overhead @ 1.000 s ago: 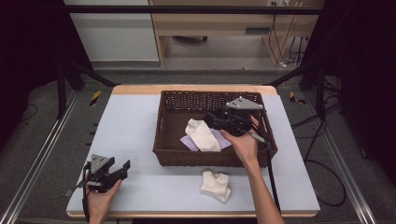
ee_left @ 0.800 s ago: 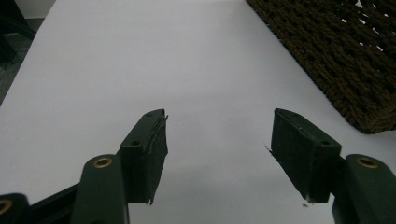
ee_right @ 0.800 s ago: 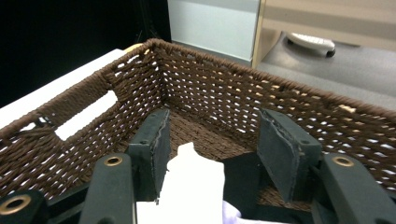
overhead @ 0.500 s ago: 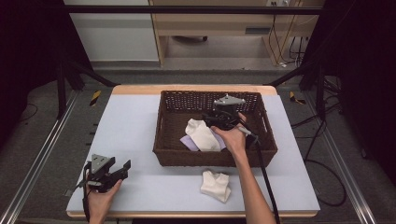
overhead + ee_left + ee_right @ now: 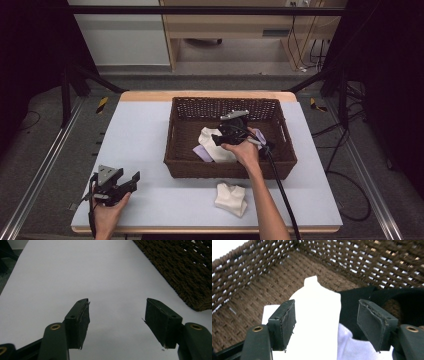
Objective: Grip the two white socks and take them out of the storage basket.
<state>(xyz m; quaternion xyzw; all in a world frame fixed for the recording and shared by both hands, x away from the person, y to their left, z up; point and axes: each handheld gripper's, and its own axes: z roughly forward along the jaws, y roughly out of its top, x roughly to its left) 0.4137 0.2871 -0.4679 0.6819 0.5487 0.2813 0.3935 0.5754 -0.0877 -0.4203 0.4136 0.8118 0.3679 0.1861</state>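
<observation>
High view: brown wicker basket point(image 5: 227, 167) sits mid-table w/ white cloth point(image 5: 212, 142), lilac cloth point(image 5: 202, 153) & a dark item inside. Right gripper point(image 5: 223, 138) is over the basket's middle, above the white cloth. Left gripper point(image 5: 131, 181) rests at table's 7 o'clock corner, jaws apart, empty. Another white cloth point(image 5: 231, 199) lies on table point(image 5: 145, 130) at 6 o'clock of basket.

Left gripper view: jaws wide apart over bare table; basket wall point(image 5: 185, 272) at 2 o'clock.

Right gripper view: jaws spread, nothing between them; white cloth ahead, black cloth point(image 5: 352, 305) at 3 o'clock.
</observation>
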